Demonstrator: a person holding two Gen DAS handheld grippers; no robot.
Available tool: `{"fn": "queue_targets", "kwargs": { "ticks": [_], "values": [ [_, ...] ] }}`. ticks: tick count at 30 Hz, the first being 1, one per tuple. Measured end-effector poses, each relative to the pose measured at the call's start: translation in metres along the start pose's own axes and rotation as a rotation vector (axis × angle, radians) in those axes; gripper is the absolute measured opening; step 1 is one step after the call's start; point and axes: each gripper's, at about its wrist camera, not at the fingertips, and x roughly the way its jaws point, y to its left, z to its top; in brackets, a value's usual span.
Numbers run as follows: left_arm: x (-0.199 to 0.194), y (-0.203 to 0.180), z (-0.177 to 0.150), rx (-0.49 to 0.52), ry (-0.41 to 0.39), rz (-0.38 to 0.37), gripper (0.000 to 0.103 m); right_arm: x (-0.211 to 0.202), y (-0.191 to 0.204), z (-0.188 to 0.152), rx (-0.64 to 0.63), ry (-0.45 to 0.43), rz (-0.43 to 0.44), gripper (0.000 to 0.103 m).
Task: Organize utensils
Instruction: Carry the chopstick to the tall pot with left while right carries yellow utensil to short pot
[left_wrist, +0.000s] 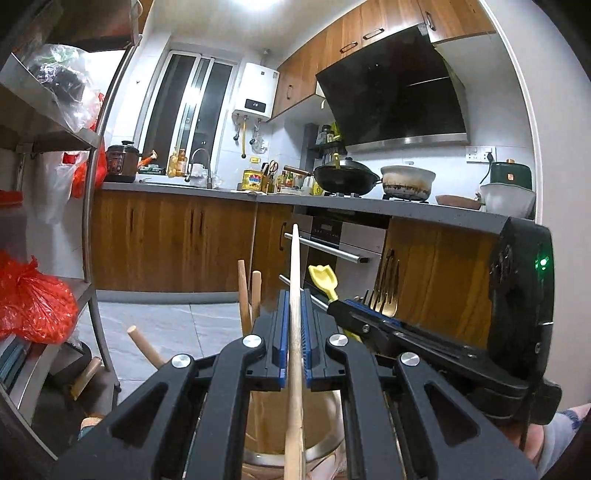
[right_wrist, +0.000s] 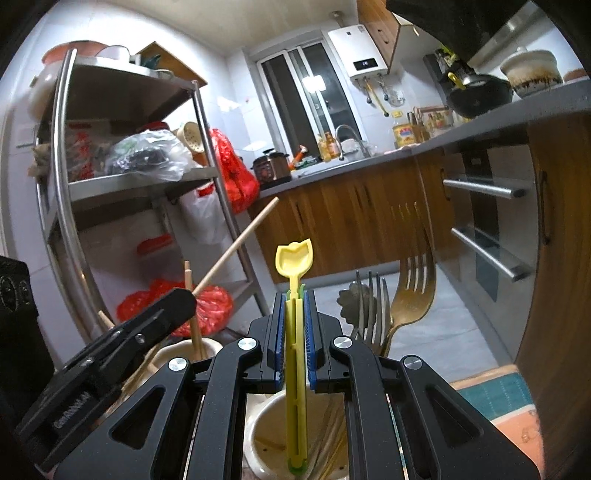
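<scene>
A slender, round wooden chopstick (left_wrist: 295, 295) is clamped between the ribbed blue jaws of the left gripper (left_wrist: 294, 295) above a cream ceramic holder (right_wrist: 258, 424). A yellow plastic tulip-tipped spoon (right_wrist: 294, 280) is gripped by the right gripper (right_wrist: 295, 295) beside metal forks (right_wrist: 413, 295).

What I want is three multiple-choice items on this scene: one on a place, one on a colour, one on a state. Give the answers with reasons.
1. In the right wrist view, the forks stand where relative to the right claw?
A. to its left
B. behind the metal rack
C. to its right

2. The utensil held by the right claw is
A. yellow
B. red
C. black

3. The left claw is
A. open and empty
B. shut on the wooden stick
C. shut on a knife

Answers:
1 C, the tines rise right of the claw.
2 A, a yellow scoop end sticks out above the blue pads.
3 B, both pads press the stick's sides.
</scene>
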Motion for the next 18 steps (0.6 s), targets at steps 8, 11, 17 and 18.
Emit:
{"fn": "queue_targets", "kwargs": {
  "ticks": [8, 11, 17, 18],
  "values": [
    [0.015, 0.003, -0.004, -0.005, -0.018, 0.028, 0.006, 0.003, -0.003, -0.004, 0.021, -0.012, 0.019, 0.011],
    [0.009, 0.002, -0.008, 0.007, -0.023, 0.012, 0.006, 0.001, -0.003, -0.007, 0.02, -0.003, 0.026, 0.011],
    [-0.008, 0.006, -0.013, -0.011, -0.01, -0.017, 0.006, -0.003, 0.001, -0.011, 0.009, 0.009, 0.029, 0.011],
    [-0.011, 0.008, -0.013, -0.021, -0.008, -0.022, 0.006, -0.005, 0.001, -0.012, 0.009, 0.012, 0.031, 0.011]
  ]
}}
